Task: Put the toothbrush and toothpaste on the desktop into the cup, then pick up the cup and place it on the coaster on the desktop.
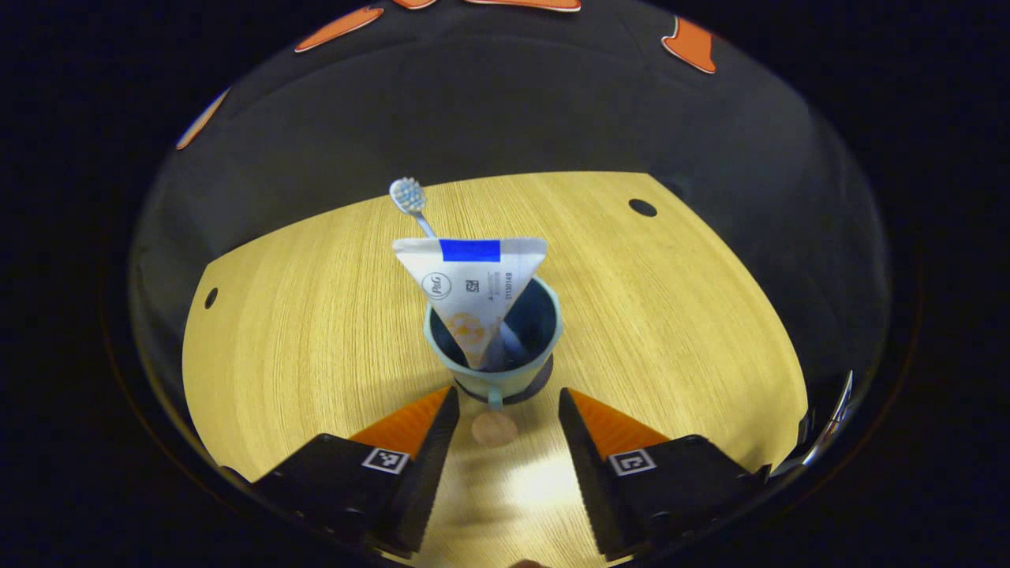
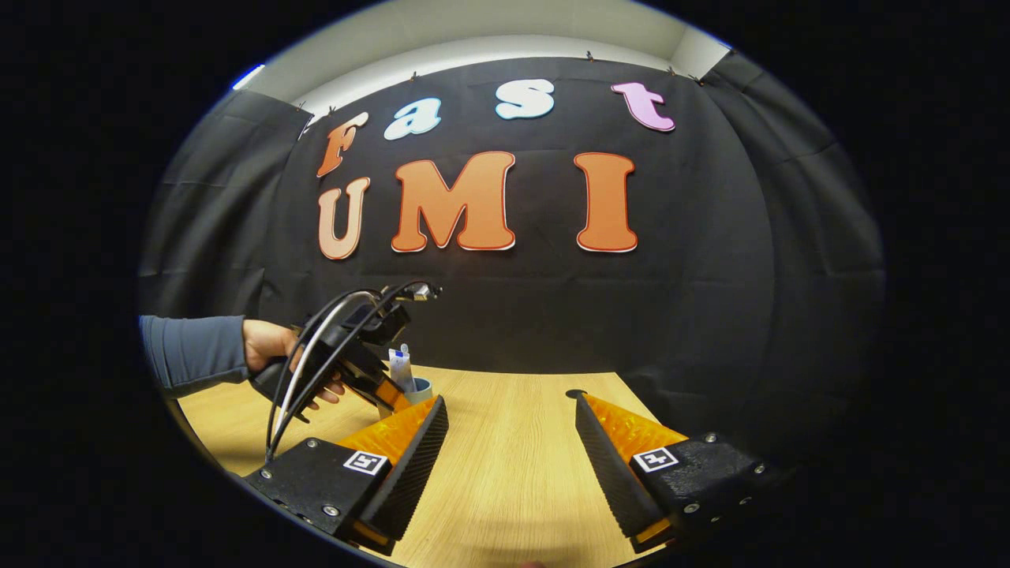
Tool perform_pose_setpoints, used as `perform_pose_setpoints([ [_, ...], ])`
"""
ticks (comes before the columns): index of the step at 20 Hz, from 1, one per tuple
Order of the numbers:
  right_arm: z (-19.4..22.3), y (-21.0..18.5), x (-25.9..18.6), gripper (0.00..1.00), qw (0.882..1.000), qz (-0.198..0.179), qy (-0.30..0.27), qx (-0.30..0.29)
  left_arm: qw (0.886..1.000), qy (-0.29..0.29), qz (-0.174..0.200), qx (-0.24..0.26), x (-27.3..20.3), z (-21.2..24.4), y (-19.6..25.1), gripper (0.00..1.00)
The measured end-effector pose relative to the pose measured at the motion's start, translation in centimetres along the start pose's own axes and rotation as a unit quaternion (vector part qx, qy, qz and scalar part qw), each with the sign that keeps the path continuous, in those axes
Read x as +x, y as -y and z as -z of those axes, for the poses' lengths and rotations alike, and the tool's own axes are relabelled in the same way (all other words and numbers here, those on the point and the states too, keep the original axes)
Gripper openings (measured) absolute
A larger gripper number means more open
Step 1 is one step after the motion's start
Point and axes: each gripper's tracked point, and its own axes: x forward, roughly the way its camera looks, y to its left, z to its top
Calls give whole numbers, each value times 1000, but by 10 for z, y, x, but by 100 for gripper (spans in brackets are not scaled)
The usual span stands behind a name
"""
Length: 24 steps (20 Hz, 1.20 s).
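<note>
Wide-open jaws of the left gripper (image 1: 505, 410) hold nothing and frame the teal cup (image 1: 495, 347), which sits on a dark coaster (image 1: 540, 380) on the wooden bench (image 1: 300, 331). A white toothpaste tube (image 1: 473, 288) stands crimp-up in the cup, with the toothbrush (image 1: 410, 199) head rising behind. From the right gripper view, a hand (image 2: 272, 351) grips that tool beside the cup; the right gripper (image 2: 513, 430) hangs spread and empty, well apart.

Looking like a staged recording booth, not a home: black cloth wall (image 2: 710, 300) hanging behind a bare wooden desktop (image 2: 505, 442) with drilled holes (image 1: 642, 207).
</note>
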Motion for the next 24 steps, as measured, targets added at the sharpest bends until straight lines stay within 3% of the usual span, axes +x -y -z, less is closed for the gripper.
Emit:
perform_pose_setpoints([
  [4,-12,-17,0,97,1000,-1,13,-13,994,104,-22,27,-41,-12,-9,100],
  [7,-26,-32,2,97,999,5,35,-24,982,187,-29,24,-93,-19,-19,100],
  [11,-46,-63,7,97,997,0,71,-30,946,311,-84,33,-175,-29,-43,100],
  [13,-55,-81,13,97,996,-11,85,-23,928,361,-81,38,-200,-28,-43,100],
  [14,-56,-90,15,100,996,-18,89,-19,921,379,-83,38,-204,-26,-43,100],
  [21,-65,-156,31,97,992,-63,106,-21,862,490,-123,35,-253,-12,-63,99],
  [24,-68,-183,37,97,990,-85,111,-26,849,506,-149,24,-267,-8,-83,99],
])
